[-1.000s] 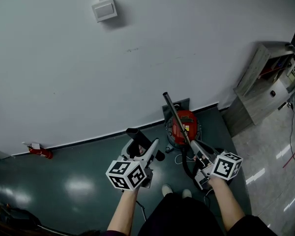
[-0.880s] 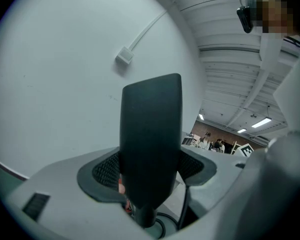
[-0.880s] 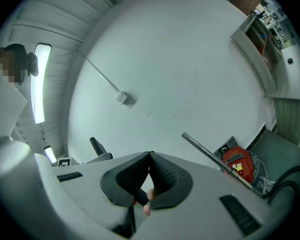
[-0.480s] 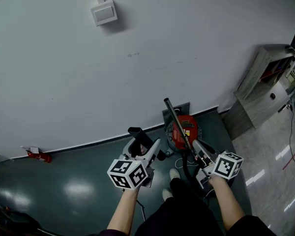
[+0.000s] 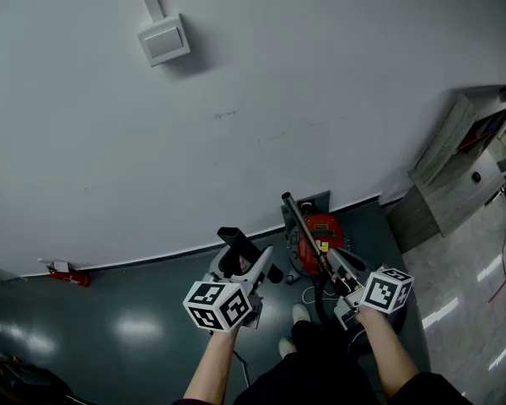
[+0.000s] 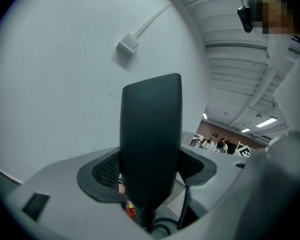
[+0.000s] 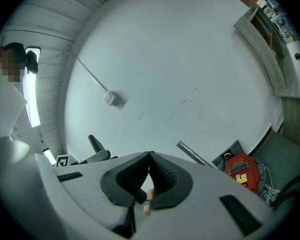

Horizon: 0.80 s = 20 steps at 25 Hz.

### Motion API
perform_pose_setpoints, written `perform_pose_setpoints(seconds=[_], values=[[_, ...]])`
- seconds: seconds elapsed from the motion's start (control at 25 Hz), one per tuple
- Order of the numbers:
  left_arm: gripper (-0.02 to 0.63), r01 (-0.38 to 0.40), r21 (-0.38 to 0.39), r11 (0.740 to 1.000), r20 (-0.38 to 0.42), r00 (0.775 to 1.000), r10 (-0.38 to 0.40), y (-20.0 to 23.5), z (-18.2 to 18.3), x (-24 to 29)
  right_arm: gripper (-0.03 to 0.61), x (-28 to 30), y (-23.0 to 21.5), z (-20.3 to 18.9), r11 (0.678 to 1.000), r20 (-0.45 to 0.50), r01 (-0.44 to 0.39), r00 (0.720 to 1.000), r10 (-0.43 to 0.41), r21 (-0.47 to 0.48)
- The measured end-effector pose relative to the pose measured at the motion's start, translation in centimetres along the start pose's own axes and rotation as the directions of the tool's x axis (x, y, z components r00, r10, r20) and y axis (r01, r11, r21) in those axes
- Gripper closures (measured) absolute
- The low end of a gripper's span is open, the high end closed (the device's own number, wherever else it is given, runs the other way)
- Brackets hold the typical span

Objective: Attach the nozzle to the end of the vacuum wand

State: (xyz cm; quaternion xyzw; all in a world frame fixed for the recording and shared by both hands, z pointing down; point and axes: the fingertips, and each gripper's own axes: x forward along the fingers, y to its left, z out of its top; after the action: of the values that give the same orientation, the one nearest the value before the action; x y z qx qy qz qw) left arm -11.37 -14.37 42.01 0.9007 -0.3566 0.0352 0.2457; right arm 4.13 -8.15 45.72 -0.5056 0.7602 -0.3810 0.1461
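Pale wall (image 5: 261,99) and glossy dark-green floor (image 5: 126,319) are filling the background as a person, seen from above, is standing over a red vacuum cleaner (image 5: 322,229) parked at the foot of the wall. The left gripper (image 6: 150,166) is clenching the black nozzle (image 5: 236,241) between its two pads. The nozzle is rising out of the jaws and tilting a little toward the wall. The right gripper (image 7: 150,156) is closed, its jaw tips meeting with no object showing between them. The metal vacuum wand (image 5: 299,222) is slanting up from beside the right gripper and across the red cleaner, its open end pointing at the wall. Whether that gripper is touching the wand cannot be told. The nozzle and the wand's end are sitting near each other but apart, the nozzle to the left, and the nozzle is not yet on the wand. A black hose (image 5: 320,292) is curling on the floor beside the cleaner, near the person's pale shoes (image 5: 300,312). A grey switch box (image 5: 163,39) is hanging high on the wall under a strip of conduit. A small red object (image 5: 67,273) is lying at the wall's base far to the left. A grey cabinet (image 5: 464,154) is standing at the right, where the floor is turning to pale tile (image 5: 464,268).
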Motion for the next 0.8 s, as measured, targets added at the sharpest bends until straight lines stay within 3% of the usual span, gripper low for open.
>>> perform_pose_setpoints(seconds=[0.8], values=[[0.287,-0.072,0.013,0.997,-0.034,0.997,0.072,2.2,1.8,8.4,0.561,5.1,-6.7,3.6,0.998,-0.051,-0.031,0.998,0.033,0.047]])
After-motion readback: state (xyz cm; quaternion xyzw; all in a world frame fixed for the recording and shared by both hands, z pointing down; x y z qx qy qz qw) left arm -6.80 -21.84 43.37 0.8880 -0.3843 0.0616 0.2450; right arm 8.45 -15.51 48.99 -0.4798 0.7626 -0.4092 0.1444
